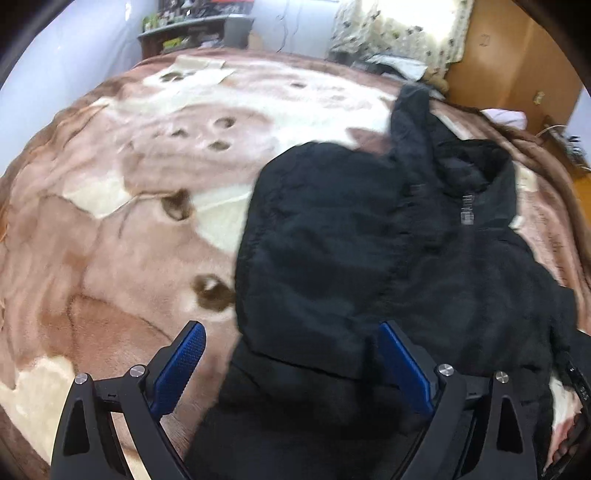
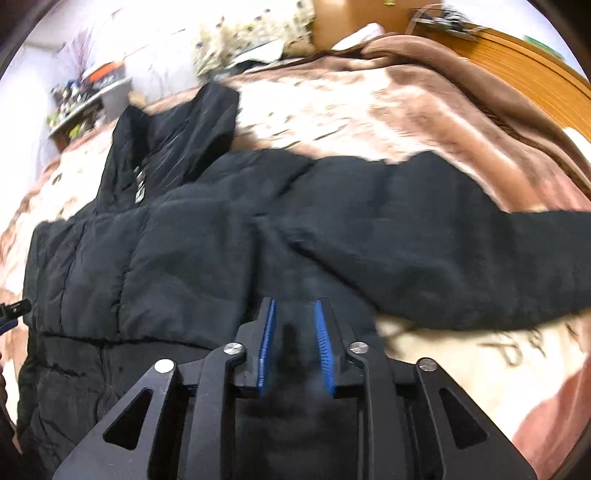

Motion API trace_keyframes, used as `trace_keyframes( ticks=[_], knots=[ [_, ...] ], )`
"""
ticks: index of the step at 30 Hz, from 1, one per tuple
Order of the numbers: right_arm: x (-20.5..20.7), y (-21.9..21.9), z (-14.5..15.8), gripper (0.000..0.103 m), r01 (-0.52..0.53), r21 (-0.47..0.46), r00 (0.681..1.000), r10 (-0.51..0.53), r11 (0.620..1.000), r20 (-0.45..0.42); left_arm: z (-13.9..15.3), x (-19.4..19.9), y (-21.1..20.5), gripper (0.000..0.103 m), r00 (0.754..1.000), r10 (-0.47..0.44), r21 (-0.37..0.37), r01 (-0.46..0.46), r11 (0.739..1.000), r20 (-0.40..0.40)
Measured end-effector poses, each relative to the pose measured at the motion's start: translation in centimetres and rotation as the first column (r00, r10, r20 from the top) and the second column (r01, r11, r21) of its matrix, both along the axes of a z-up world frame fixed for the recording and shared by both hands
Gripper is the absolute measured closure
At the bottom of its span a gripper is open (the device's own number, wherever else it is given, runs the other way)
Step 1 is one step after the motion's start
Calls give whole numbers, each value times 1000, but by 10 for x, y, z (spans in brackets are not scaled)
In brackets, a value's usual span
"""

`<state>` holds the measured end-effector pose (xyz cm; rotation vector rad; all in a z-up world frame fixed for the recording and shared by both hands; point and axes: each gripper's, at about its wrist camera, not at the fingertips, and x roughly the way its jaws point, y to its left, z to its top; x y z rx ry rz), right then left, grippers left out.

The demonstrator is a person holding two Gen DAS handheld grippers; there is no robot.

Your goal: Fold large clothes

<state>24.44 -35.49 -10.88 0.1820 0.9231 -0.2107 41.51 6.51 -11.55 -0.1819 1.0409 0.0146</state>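
A black padded jacket (image 1: 369,240) lies spread on a brown and cream blanket (image 1: 129,221); its collar and zip (image 1: 467,210) point toward the far side of the bed. My left gripper (image 1: 290,328) is open wide, low over the jacket's near left edge, with fabric lying between the blue pads (image 1: 184,362) but not pinched. In the right wrist view the jacket (image 2: 184,240) fills the middle, one sleeve (image 2: 443,258) stretching out to the right. My right gripper (image 2: 294,302) hovers over the hem near that sleeve, its jaws a narrow gap apart, nothing clamped.
A cluttered shelf (image 1: 184,29) stands beyond the bed's far end. A wooden cabinet (image 1: 509,55) and a patterned cloth (image 1: 399,29) are at the back right. The bed's wooden edge (image 2: 535,74) runs along the right. The blanket (image 2: 369,103) continues past the jacket.
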Motion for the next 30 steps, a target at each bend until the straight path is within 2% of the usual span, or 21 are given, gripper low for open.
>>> trace_keyframes(
  ticks=[1, 2, 5, 9, 11, 15, 17, 20, 22, 26, 30],
  knots=[
    [-10, -12, 5, 73, 21, -4, 1000, -21, 1000, 20, 5, -5, -5, 8, 1000, -11, -2, 11, 1000, 13],
    [-18, -21, 8, 65, 41, -1, 999, -41, 999, 34, 12, -12, -10, 8, 999, -21, -6, 21, 1000, 27],
    [-54, -69, 20, 47, 166, 30, 981, -168, 986, 96, 25, -30, -28, 8, 997, -45, -48, 48, 998, 62],
    [-103, -139, 32, 45, 368, 19, 919, -366, 930, 147, 34, -49, -66, 8, 989, -128, -50, 131, 990, 75],
    [-122, -168, 36, 37, 455, 5, 879, -450, 890, 159, 34, -60, -87, 8, 981, -179, -48, 183, 982, 78],
    [-145, -217, 34, 35, 542, 54, 824, -543, 839, 159, 30, -74, -119, 8, 971, -230, -103, 235, 967, 58],
    [-148, -233, 31, 35, 573, 75, 801, -577, 816, 158, 30, -81, -137, 8, 963, -267, -78, 270, 960, 47],
    [-147, -254, 28, 35, 581, 132, 787, -595, 803, 162, 30, -90, -156, 8, 952, -301, -67, 304, 950, 46],
    [-140, -261, 26, 34, 579, 115, 790, -590, 807, 165, 30, -92, -163, 8, 951, -306, -92, 308, 947, 36],
    [-132, -272, 15, 34, 584, 142, 792, -599, 800, 119, 31, -97, -170, 8, 947, -320, -76, 322, 944, 38],
    [-130, -278, 10, 34, 593, 154, 782, -611, 790, 122, 31, -93, -174, 8, 943, -330, -41, 331, 943, 32]
  ],
)
